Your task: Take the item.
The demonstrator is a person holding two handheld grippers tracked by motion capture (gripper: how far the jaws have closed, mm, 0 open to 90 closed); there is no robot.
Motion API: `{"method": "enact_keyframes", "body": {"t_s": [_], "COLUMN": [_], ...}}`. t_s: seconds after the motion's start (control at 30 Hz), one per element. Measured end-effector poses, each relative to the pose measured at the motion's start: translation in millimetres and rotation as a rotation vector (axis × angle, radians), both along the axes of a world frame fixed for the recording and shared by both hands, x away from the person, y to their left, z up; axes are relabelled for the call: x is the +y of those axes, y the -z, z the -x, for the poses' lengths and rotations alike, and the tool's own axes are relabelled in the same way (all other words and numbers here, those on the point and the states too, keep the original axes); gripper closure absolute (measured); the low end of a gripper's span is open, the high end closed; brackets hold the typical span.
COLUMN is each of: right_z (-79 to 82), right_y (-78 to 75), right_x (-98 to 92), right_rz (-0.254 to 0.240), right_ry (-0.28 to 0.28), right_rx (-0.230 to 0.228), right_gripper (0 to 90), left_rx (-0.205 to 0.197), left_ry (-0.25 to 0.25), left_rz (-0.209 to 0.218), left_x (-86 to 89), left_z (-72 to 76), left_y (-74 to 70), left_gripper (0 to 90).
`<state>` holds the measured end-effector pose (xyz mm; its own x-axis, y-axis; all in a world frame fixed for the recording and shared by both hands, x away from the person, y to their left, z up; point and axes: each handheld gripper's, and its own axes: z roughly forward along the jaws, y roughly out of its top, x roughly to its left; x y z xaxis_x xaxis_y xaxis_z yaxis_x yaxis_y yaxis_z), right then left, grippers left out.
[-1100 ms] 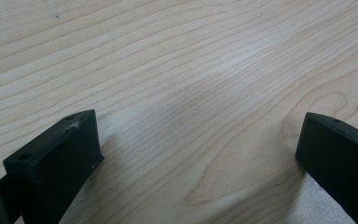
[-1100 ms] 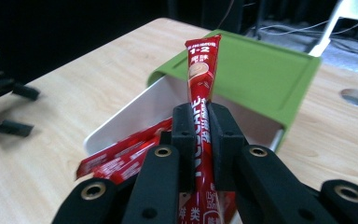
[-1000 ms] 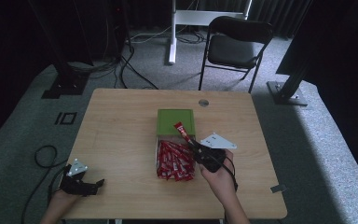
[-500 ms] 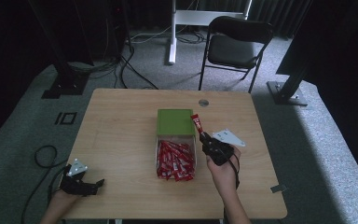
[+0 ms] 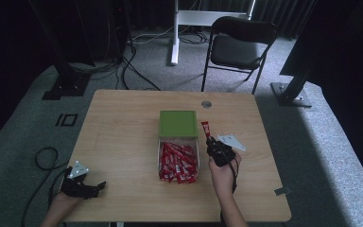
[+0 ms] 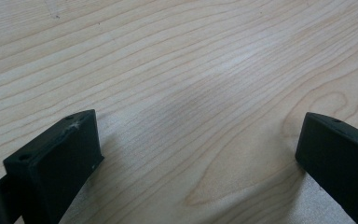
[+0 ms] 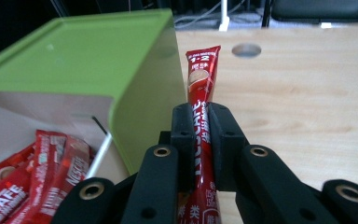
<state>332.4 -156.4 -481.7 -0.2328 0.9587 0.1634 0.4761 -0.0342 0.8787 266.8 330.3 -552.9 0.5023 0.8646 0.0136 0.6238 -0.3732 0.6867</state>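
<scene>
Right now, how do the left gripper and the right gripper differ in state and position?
The left gripper has its jaws spread wide with nothing between them, while the right gripper is shut on a red sachet. The left gripper sits low near the near-left corner of the table, over bare wood; the right gripper is beside the green-lidded box of sachets, holding its sachet clear of the box. Both are black, hand-held and two-jawed.

The high view looks forward and down from above the person's side, taking in the whole bench [image 5: 123,123] and the floor beyond. The left gripper view sits very close over bare bench wood, facing down between its jaws. The right gripper view looks low along its jaws, sharing the green box [image 7: 84,60] [image 5: 178,124] with the high view
</scene>
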Motion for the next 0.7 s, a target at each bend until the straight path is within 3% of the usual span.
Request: {"method": "enact_keyframes", "body": {"t_s": [0.3, 0.47, 0.7], "right_z": [-8.3, -11.9, -17.5], "right_y": [25.1, 37.0, 49.1], "right_x": [3.8, 7.0, 10.4], "right_rz": [0.019, -0.006, 0.013], "right_ry": [0.028, 0.020, 0.012], "right_rx": [0.049, 0.084, 0.126], "right_gripper": [81.4, 81.2, 81.5], "left_rx": [0.000, 0.000, 0.000], "left_ry": [0.000, -0.001, 0.000], "left_rz": [0.000, 0.000, 0.000], "left_x": [0.0, -0.1, 0.0], "left_z": [0.0, 0.0, 0.0], "left_y": [0.0, 0.0, 0.0], "left_gripper": [0.7, 0.7, 0.7]}}
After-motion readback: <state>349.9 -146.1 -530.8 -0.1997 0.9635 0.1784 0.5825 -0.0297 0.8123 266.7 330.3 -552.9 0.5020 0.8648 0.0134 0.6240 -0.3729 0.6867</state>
